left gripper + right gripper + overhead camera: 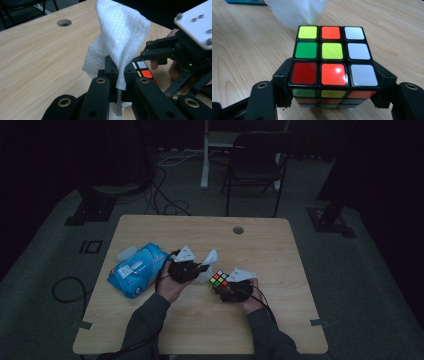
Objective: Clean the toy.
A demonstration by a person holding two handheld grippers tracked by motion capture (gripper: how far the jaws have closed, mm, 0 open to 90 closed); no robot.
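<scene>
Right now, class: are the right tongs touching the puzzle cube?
Touching. The right gripper view shows the right tongs clamped against both sides of the puzzle cube.

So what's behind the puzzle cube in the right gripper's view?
Behind the puzzle cube hangs the white wipe, with a blue packet at the top edge. The cube hides the wipe's lower part.

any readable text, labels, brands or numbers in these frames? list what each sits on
None readable.
Blue wipes pack: light patches of print and a white label on top, too small and dim to read in the high view.
Puzzle cube: plain colour stickers, no letters or digits.
White wipe: embossed texture, no print.
Grey plate on the right gripper: screw heads, no marking.
</scene>
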